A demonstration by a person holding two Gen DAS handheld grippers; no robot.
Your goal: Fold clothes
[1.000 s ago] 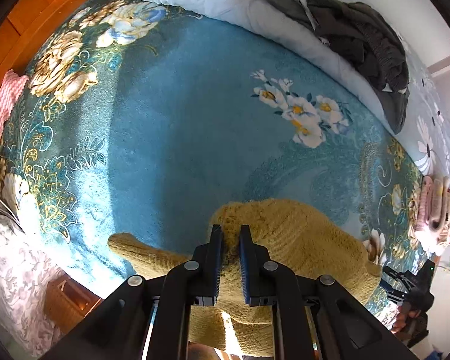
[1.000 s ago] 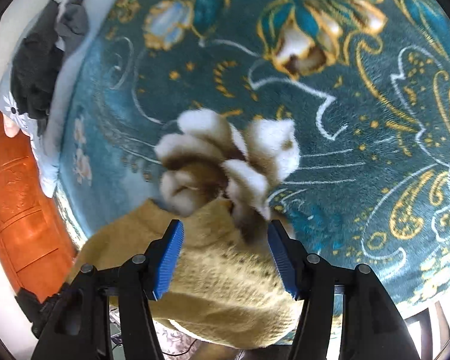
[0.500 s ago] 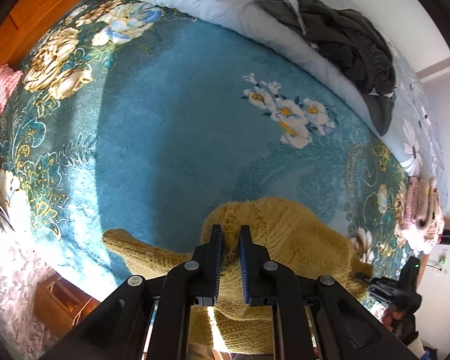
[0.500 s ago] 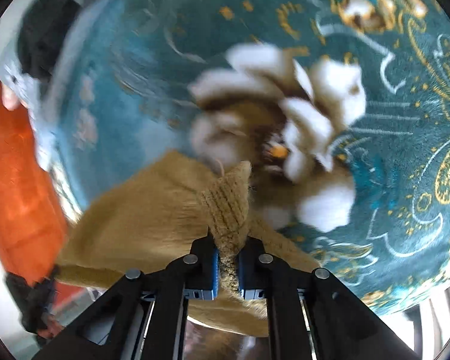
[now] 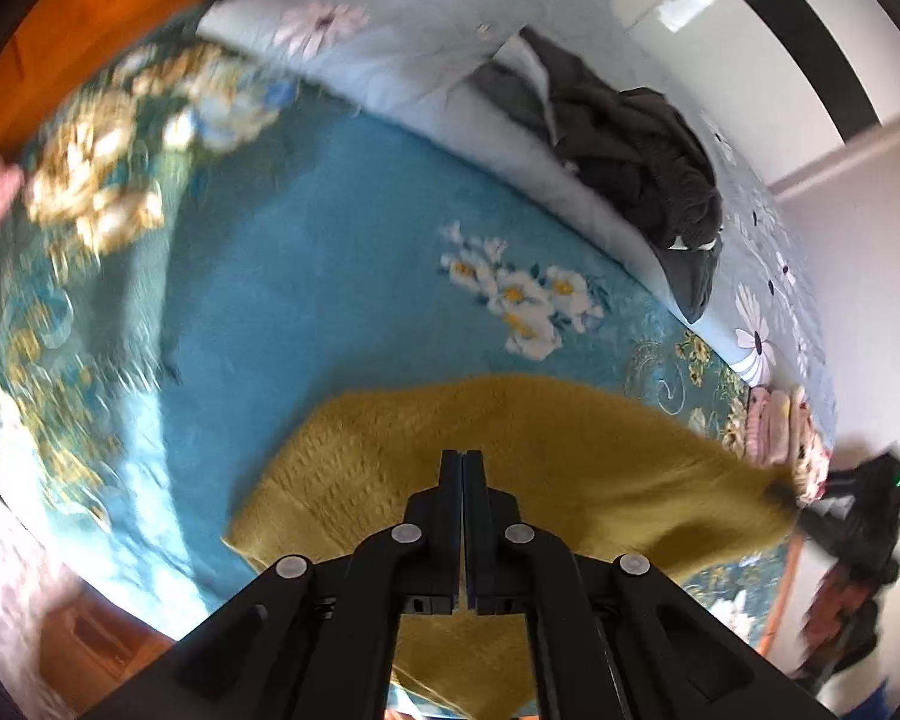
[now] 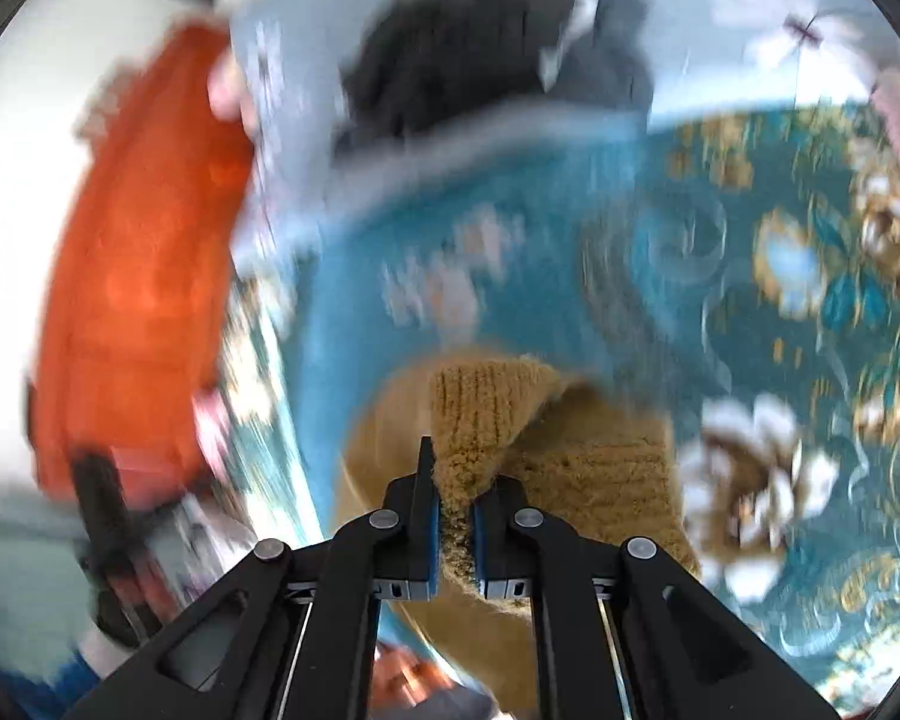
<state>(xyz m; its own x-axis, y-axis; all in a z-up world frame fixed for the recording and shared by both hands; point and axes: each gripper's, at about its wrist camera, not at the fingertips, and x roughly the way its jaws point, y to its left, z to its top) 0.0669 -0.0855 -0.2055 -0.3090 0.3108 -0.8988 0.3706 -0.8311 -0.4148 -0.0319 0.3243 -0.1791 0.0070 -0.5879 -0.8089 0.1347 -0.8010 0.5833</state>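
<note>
The sweater [image 5: 510, 462] lies on the blanket [image 5: 330, 300] at the near edge of the bed. Behind it, across the blanket, a quilt [image 5: 390, 48] carries a heap of clothes [image 5: 630, 150]. A folded stack [image 5: 780, 426] sits to the sweater's right.

mustard sweater [image 5: 570, 450] coarse ribbed knit; teal blanket [image 5: 330, 312] plush, matt; headboard [image 5: 90, 18] glossy wood.

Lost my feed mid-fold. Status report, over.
Both grippers, left gripper and right gripper, shut on mustard sweater. Sweater partly lifted off blue blanket. Nothing blocking.
</note>
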